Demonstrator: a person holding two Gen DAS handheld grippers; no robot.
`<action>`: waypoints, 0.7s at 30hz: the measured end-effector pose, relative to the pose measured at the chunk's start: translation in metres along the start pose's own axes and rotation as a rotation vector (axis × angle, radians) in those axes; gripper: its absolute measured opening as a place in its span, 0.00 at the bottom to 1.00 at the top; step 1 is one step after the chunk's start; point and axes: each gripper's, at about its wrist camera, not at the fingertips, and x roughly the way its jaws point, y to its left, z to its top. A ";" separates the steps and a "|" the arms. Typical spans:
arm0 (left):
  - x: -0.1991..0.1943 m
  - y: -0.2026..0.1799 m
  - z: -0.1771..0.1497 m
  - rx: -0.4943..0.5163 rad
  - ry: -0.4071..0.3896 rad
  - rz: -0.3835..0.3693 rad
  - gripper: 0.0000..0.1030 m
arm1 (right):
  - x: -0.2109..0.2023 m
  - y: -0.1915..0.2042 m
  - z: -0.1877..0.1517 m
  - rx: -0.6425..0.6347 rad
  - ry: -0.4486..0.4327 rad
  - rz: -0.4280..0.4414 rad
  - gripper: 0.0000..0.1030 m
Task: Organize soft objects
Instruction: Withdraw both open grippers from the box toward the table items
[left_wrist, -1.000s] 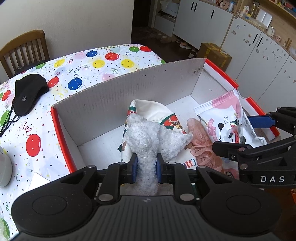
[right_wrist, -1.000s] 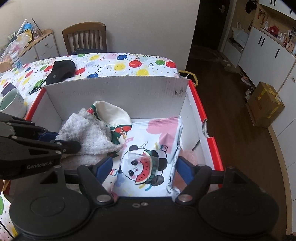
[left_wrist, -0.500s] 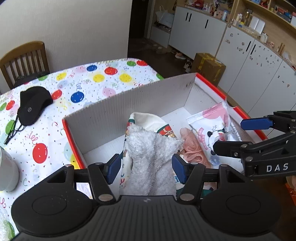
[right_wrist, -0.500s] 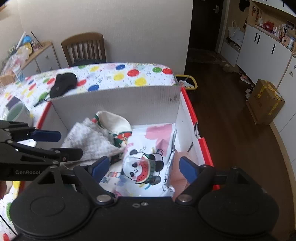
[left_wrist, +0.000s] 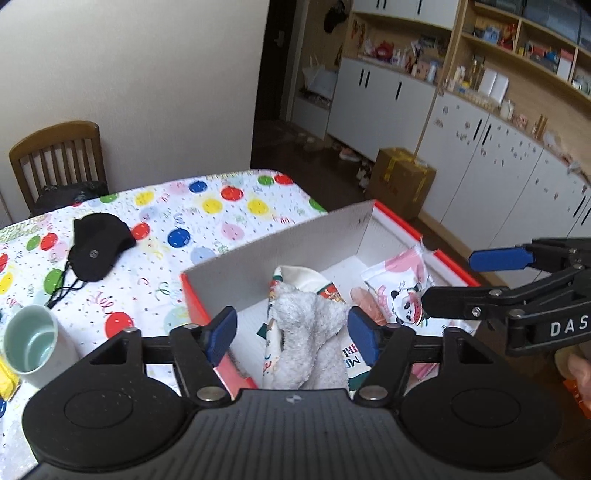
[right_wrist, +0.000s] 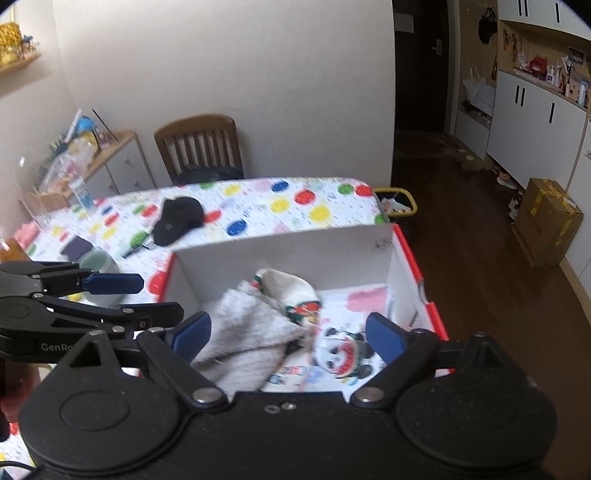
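Table (left_wrist: 221, 221) — right gripper (left_wrist: 480, 280) (reads "DAS").

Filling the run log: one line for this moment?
left gripper: open, just released towel | right gripper: open, empty | box: towel inside

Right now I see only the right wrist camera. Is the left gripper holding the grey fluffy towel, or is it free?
Observer: It is free. In the left wrist view the left gripper has just been opening its jaws. They stand apart, and the fluffy towel lies in the box, not gripped.
Operator: Is anything in the box between the towel and the panda cloth?
Observer: Yes, a pink cloth lies there, right beside the panda cloth.
Operator: And the mug, is it empty?
Observer: The left wrist view looks down into the mug, and it looks empty.
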 end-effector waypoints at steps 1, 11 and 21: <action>-0.006 0.003 0.000 -0.006 -0.010 -0.002 0.65 | -0.003 0.004 0.000 0.003 -0.011 0.006 0.92; -0.064 0.032 -0.012 -0.033 -0.073 -0.016 0.75 | -0.029 0.057 0.000 -0.003 -0.084 0.082 0.99; -0.113 0.080 -0.033 -0.056 -0.122 0.031 0.84 | -0.027 0.114 -0.006 0.004 -0.098 0.147 1.00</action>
